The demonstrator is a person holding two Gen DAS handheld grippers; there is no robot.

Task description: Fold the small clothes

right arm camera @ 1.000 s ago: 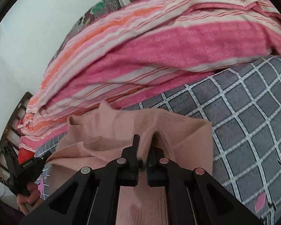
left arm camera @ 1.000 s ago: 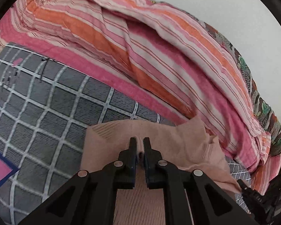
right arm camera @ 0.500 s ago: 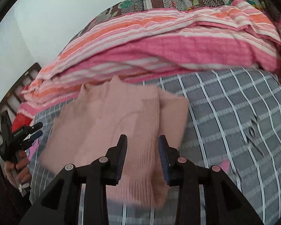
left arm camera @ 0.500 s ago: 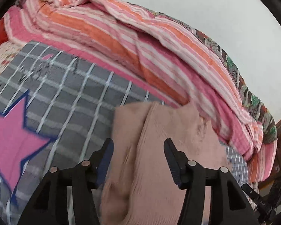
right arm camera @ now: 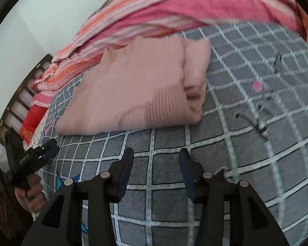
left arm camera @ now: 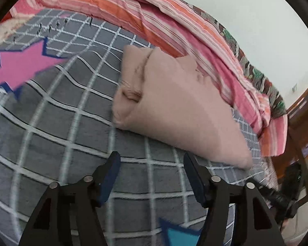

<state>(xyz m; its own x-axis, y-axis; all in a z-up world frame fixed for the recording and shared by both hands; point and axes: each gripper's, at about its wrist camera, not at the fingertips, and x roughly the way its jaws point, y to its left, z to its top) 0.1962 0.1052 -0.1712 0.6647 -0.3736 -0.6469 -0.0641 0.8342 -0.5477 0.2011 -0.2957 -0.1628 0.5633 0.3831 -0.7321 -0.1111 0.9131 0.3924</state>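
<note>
On grey checked bedspread (right arm camera: 225, 143), one folded pink sweater (right arm camera: 137, 90), two grippers opening, empty

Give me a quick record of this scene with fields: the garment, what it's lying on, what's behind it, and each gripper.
garment: pink knit top, folded into a compact stack
surface: grey checked bedspread with a pink star
behind garment: striped pink and orange blanket, bunched up
left gripper: jaws opening, nothing between them, clear of the top
right gripper: jaws opening, nothing between them, clear of the top
</note>
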